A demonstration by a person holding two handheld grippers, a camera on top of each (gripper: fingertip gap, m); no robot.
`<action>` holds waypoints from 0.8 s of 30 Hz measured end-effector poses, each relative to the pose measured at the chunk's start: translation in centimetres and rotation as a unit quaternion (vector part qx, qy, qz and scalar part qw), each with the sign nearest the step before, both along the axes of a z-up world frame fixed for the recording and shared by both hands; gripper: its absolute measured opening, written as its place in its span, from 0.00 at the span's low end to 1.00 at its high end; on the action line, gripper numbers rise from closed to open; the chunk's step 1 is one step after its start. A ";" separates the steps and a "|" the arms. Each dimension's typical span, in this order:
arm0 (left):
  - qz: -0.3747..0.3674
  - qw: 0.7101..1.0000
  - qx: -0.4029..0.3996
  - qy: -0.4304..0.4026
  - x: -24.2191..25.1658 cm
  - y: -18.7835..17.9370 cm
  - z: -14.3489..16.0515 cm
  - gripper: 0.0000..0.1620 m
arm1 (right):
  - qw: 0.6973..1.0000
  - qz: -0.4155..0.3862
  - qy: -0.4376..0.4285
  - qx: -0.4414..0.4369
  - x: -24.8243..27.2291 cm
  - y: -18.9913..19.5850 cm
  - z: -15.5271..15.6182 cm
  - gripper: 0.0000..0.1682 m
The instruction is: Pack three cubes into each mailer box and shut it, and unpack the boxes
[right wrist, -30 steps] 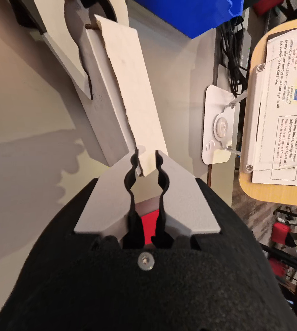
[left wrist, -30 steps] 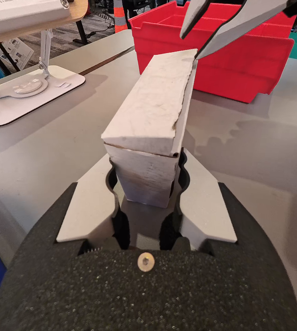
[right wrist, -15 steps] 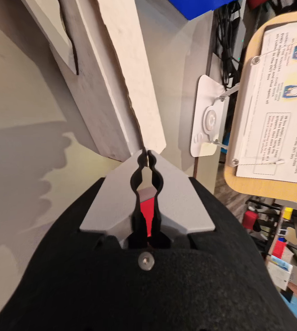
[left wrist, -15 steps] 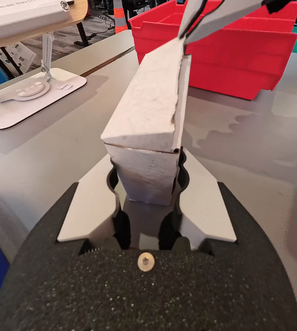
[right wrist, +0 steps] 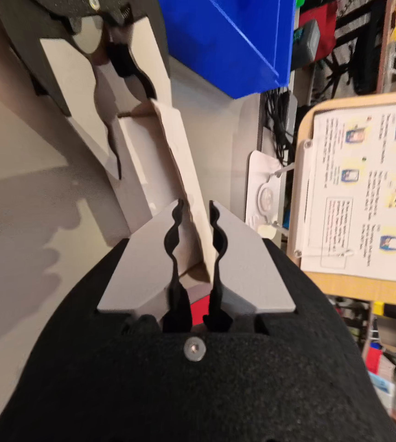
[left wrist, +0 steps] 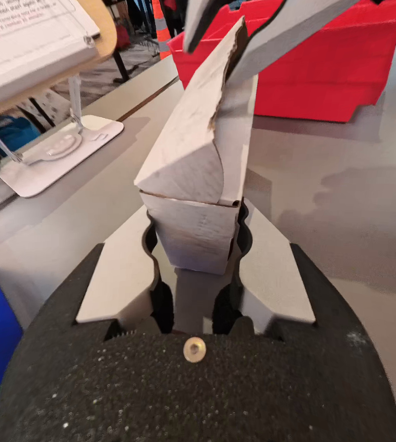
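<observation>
A white mailer box [left wrist: 192, 148] lies on the grey table [left wrist: 335, 227]. My left gripper [left wrist: 195, 210] is shut on its near end. The lid [right wrist: 185, 153] is lifted at the far end and gapes along its right side. My right gripper [right wrist: 195, 203] is at that far end with its jaws a little apart and the lid's edge between them. It also shows at the top of the left wrist view [left wrist: 209, 63]. The left gripper shows at the top of the right wrist view [right wrist: 137, 137]. No cubes are in view and the box's inside is dark.
A red bin [left wrist: 311, 71] stands just behind the box. A blue bin [right wrist: 228, 47] is beside my left gripper. An instruction board [left wrist: 24, 35] on a white stand [left wrist: 60, 153] stands at the left of the table. Across from one pair of fingers to the other is roughly 9 cm.
My right gripper closed on the lid's far edge, lifted it, and its jaws have now parted again. The lid has risen. My left gripper still holds the box.
</observation>
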State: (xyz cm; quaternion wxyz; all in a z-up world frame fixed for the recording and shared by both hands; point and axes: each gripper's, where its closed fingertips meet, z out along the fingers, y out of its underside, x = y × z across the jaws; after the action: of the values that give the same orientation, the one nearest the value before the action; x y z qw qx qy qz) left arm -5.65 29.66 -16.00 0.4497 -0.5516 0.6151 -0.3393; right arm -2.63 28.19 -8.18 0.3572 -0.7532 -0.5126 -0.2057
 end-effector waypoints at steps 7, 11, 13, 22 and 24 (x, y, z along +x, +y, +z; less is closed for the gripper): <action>0.082 0.985 0.149 -0.005 -0.2 2.9 0.5 0.41 | 0.994 0.019 -0.081 0.069 -1.0 2.0 -1.1 0.04; 0.133 0.983 0.127 0.004 -1.2 3.0 0.3 0.42 | 0.978 -0.002 -0.117 0.174 -1.3 2.2 -0.8 0.01; 0.135 0.987 0.089 -0.007 -2.5 1.8 0.6 0.44 | 0.972 -0.025 -0.104 0.207 -1.5 1.5 -0.9 0.01; 0.114 0.987 -0.095 -0.057 -4.9 -1.3 1.9 0.40 | 0.962 -0.068 -0.116 0.238 -3.3 -1.9 -2.5 0.02; 0.118 0.989 -0.084 -0.041 -4.5 -1.2 1.2 0.35 | 0.963 -0.065 -0.121 0.231 -3.6 -2.1 -2.7 0.02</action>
State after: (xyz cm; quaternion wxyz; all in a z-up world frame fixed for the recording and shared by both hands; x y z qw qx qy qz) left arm -10.18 28.45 -14.79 0.4635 -0.6417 0.4960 -0.3568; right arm -6.27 26.10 -10.86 0.4424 -0.6518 -0.4405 -0.4306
